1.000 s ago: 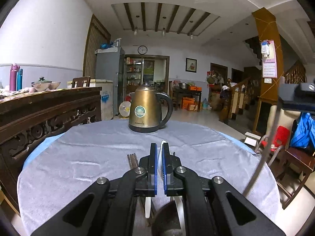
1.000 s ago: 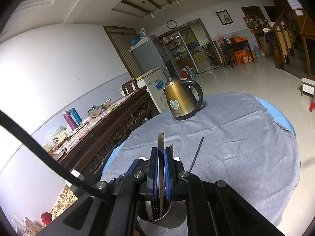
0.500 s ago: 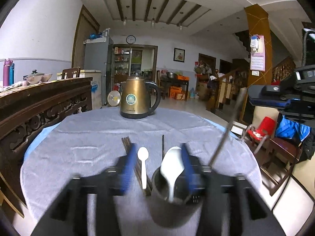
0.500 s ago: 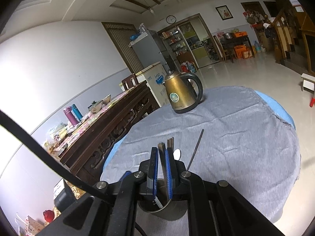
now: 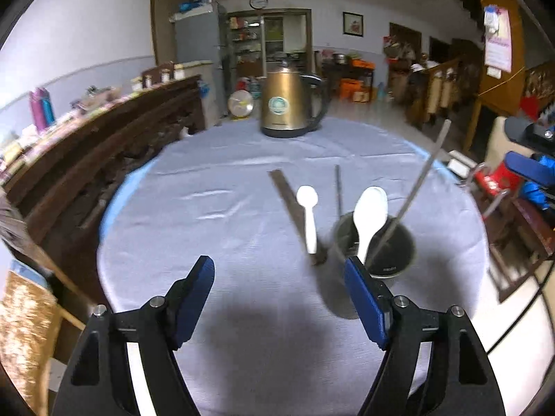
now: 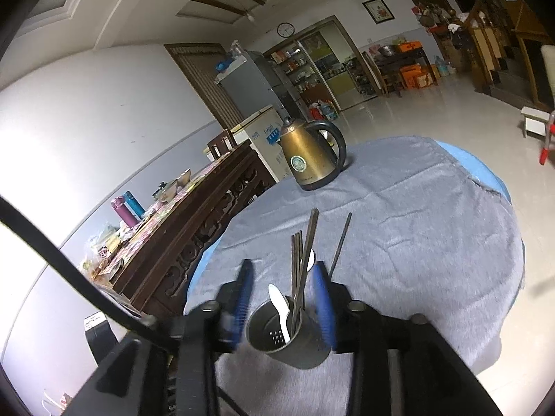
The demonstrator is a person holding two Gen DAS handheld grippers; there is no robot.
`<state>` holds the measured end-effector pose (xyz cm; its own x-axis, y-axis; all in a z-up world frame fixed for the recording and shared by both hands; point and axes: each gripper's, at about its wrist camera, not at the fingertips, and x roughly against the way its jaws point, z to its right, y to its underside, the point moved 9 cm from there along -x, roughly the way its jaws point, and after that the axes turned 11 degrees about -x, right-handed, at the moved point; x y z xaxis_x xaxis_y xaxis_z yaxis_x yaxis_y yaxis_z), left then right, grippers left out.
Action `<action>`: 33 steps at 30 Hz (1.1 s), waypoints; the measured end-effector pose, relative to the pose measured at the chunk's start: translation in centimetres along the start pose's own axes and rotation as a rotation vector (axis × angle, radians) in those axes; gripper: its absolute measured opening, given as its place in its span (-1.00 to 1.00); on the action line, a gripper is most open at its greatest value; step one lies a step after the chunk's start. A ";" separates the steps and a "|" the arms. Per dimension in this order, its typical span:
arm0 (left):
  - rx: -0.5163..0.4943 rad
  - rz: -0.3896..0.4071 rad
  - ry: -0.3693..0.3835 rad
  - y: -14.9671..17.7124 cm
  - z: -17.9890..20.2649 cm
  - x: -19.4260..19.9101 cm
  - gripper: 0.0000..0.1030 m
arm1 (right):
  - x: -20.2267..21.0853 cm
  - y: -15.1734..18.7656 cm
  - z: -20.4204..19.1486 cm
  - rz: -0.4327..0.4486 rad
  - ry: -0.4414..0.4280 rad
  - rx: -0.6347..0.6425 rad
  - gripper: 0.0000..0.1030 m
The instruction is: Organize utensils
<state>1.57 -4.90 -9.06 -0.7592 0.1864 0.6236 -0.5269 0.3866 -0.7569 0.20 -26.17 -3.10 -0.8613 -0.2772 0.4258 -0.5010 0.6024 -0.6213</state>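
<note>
A dark metal cup (image 5: 388,260) stands on the grey cloth with a white spoon (image 5: 369,208) and a long metal chopstick (image 5: 416,187) leaning in it. My left gripper (image 5: 277,260) hangs to the cup's left, jaws opening wide, nothing between them. In the right wrist view my right gripper (image 6: 282,265) is just above the cup (image 6: 288,336). Its jaws are opening, and the chopstick (image 6: 307,260) stands free between them beside the spoon (image 6: 279,301). On the cloth lie a second white spoon (image 5: 308,215), a bundle of dark chopsticks (image 5: 288,201) and a single chopstick (image 5: 338,190).
A gold kettle (image 5: 289,104) stands at the far side of the round table (image 5: 208,208). A dark carved wooden sideboard (image 5: 104,159) with bottles and bowls runs along the left. The table's edge drops off close to the right of the cup.
The left gripper let the white spoon go into the cup, opened wide and drew back to the left. The right gripper lowered its chopstick into the cup and its jaws parted.
</note>
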 end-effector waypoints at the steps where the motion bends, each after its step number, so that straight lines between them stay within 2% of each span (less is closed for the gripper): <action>1: -0.012 -0.005 -0.023 0.0 -0.2 0.3 0.50 | 0.2 0.1 0.0 0.003 0.002 -0.003 -0.04; 4: -0.033 -0.011 -0.063 0.0 -0.7 1.0 0.50 | 0.5 0.4 -0.3 0.008 0.008 0.005 -0.04; 14: -0.028 -0.006 -0.092 -0.5 -1.8 2.5 0.50 | 1.0 1.5 -1.3 0.003 0.015 0.038 -0.04; 27: -0.041 -0.051 -0.152 -0.3 -2.5 1.9 0.51 | 0.0 2.4 -0.8 -0.027 0.020 0.030 -0.04; 33: -0.046 -0.067 -0.149 -0.1 -2.5 1.8 0.51 | -0.4 2.9 -0.4 -0.046 0.022 0.023 -0.04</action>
<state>1.23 -2.38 -7.37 -0.7733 0.0238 0.6336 -0.5626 0.4349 -0.7031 -0.82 -24.05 -4.84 -0.8355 -0.2874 0.4683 -0.5418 0.5725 -0.6154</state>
